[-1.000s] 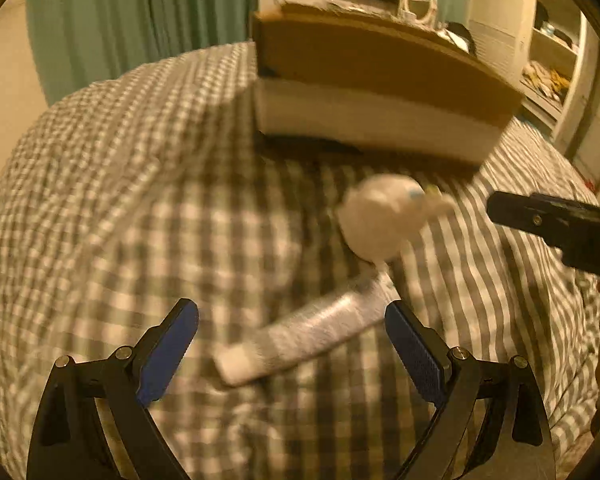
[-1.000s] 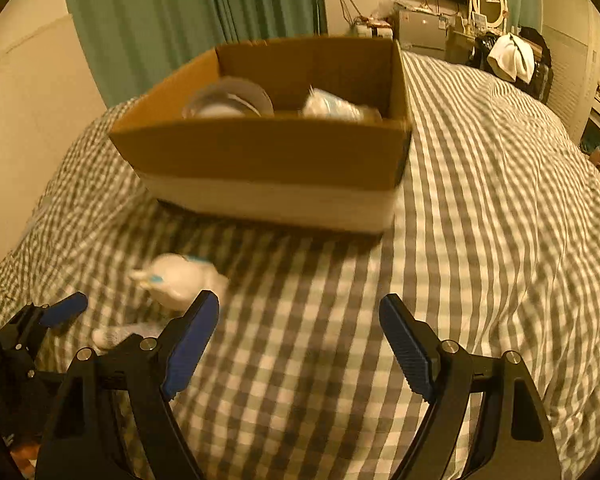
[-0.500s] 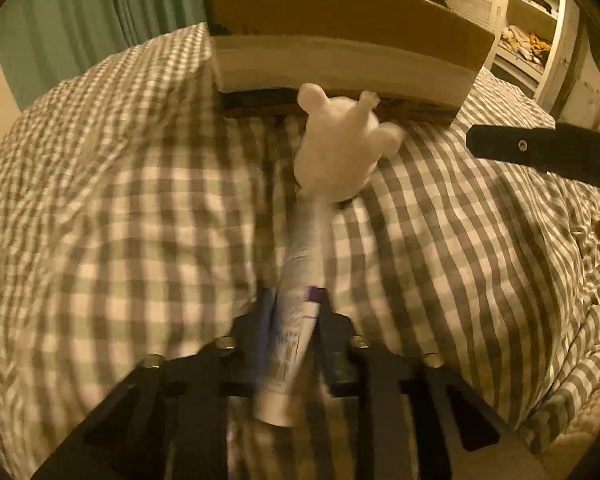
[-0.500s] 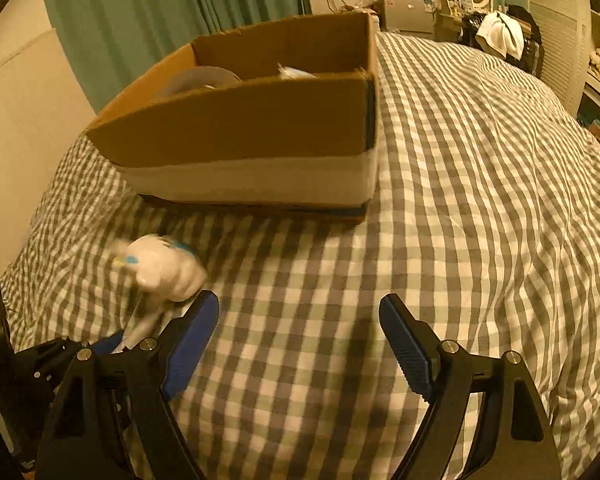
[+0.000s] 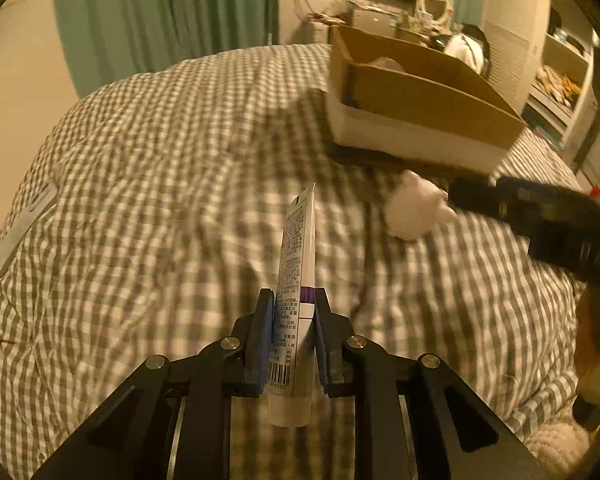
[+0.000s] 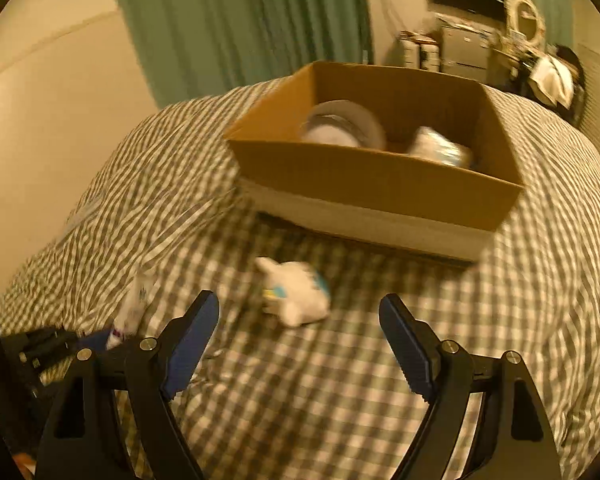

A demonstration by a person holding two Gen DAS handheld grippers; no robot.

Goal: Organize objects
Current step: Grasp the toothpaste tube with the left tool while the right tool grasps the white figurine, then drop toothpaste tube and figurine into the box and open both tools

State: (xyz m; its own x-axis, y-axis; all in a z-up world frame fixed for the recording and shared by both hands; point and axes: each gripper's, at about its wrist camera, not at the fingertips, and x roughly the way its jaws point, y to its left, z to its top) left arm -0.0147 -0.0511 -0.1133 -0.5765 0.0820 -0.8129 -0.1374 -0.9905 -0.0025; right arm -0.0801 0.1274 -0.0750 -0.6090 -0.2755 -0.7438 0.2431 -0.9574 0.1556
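My left gripper (image 5: 293, 312) is shut on a white tube with printed text (image 5: 297, 264) and holds it above the checked bedspread; the tube also shows at the left of the right wrist view (image 6: 134, 304). A small white plush toy (image 6: 296, 298) lies on the bed in front of my right gripper (image 6: 300, 320), which is open and empty; the toy also shows in the left wrist view (image 5: 414, 210), next to the right gripper's arm. A cardboard box (image 6: 364, 176) stands beyond the toy, also seen in the left wrist view (image 5: 432, 100).
The box holds a roll of tape (image 6: 342, 126) and a pale packet (image 6: 440, 148). A green curtain (image 6: 240, 24) hangs behind the bed. Shelves and a dresser (image 5: 560, 68) stand at the far right. A flat white item (image 5: 24, 226) lies at the bed's left edge.
My left gripper closed on the tube and lifted it off the bed, swinging left. My right gripper moved toward the plush toy, which now lies between its open fingers' line.
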